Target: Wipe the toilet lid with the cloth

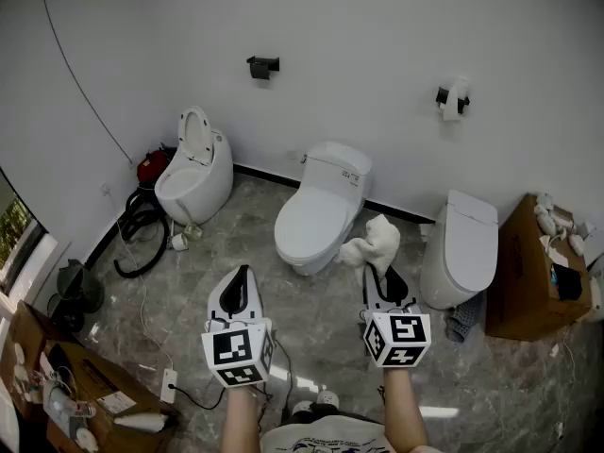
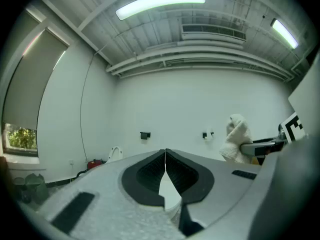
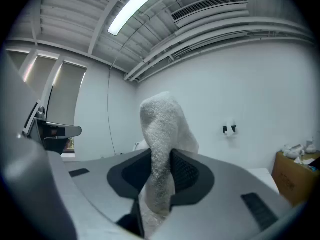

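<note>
1. My right gripper [image 1: 381, 276] is clenched on the white cloth [image 1: 375, 243], which bunches up above the jaws in mid-air, well short of any toilet. My left gripper [image 1: 240, 289] has its jaws pressed together on nothing.
2. To wipe well, I'd lay a broad fold flat on the toilet lid [image 1: 316, 217] straight ahead and stroke it evenly.
3. Nothing seems to block that reach. An open-lidded toilet [image 1: 193, 168] stands to the left, a third toilet [image 1: 462, 243] to the right beside a cardboard box [image 1: 533, 272], and hoses [image 1: 142, 229] trail across the floor.

Below me the grey marbled floor [image 1: 250, 217] carries the left toilet [image 1: 193, 173] with its lid up, then the middle toilet [image 1: 316, 220] and the right toilet [image 1: 462, 248], both closed. A black hose [image 1: 142, 229] coils at the left wall, a cardboard box [image 1: 533, 276] stands far right, and a power strip [image 1: 169, 385] lies near me.
</note>
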Available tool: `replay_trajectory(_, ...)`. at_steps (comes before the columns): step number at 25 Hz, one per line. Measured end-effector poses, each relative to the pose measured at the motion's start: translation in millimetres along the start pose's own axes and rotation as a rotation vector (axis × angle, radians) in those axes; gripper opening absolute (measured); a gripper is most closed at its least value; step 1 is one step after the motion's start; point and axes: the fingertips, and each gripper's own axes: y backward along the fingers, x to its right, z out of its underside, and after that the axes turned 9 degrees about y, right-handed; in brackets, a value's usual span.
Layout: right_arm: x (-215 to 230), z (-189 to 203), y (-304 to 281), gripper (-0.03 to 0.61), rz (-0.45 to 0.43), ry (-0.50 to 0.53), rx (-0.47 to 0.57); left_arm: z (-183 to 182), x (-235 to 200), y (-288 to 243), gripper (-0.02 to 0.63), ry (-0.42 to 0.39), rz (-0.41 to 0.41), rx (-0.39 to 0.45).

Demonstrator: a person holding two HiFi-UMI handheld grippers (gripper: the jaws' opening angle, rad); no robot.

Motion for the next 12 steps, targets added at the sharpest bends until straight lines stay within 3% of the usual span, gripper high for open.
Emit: replay_trajectory(12, 7.1, 3.6, -6.0, 0.098, 0.002, -0.008, -0.005, 9.8, 1.3, -7.3, 0.011, 0.006, 0.01, -0.015)
